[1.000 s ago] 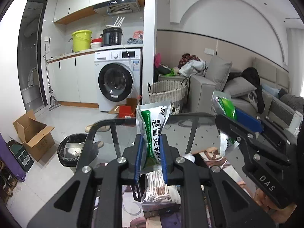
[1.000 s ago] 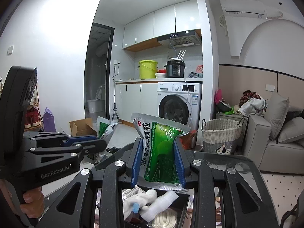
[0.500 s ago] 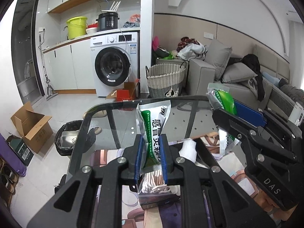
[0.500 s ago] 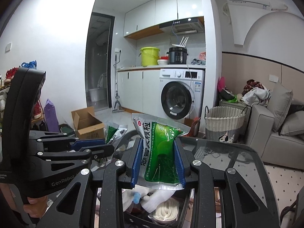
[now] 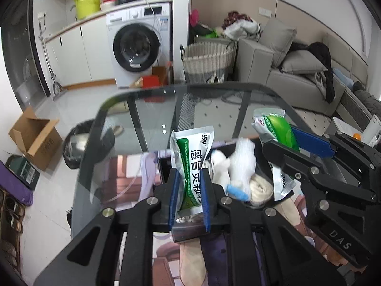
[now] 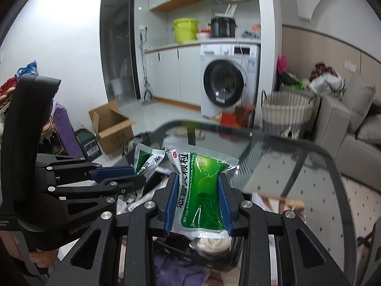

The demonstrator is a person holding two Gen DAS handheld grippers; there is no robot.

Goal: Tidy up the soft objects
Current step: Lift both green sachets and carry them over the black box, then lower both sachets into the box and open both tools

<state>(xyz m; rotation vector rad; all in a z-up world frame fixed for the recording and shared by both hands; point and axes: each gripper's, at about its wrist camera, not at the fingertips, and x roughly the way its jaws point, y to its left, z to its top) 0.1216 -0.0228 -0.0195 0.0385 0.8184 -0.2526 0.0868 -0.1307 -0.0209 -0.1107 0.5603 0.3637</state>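
My left gripper (image 5: 189,196) pinches a silver-and-green sachet (image 5: 191,164) between its blue pads (image 5: 173,195), holding the packet upright with its "999" corner at the top. My right gripper (image 6: 198,202) clamps a second sachet (image 6: 202,190) the same way, its green printed face toward the camera and its sealed top edge tilted up to the right. In the left wrist view that right gripper (image 5: 285,152) comes in from the right side with its packet (image 5: 277,128) sticking out above the jaw; in the right wrist view the left gripper (image 6: 133,177) reaches in from the left with its packet (image 6: 146,160) just beside mine, the two sachets near each other but apart.

Both packets hang over a dark open box (image 5: 166,166) that sits on the glass table (image 5: 147,119), towards its near edge. Inside the box lie white soft pieces (image 5: 240,157), a cream bundle (image 5: 260,187) and a small blue item (image 5: 235,189), crowded together and touching. Whether either sachet touches the box contents I cannot tell.

Beyond the far edge of the table stand a washing machine (image 5: 140,45), a woven basket (image 5: 207,59) and a grey sofa (image 5: 290,66); a cardboard box (image 5: 35,138) sits open on the floor off the left edge.
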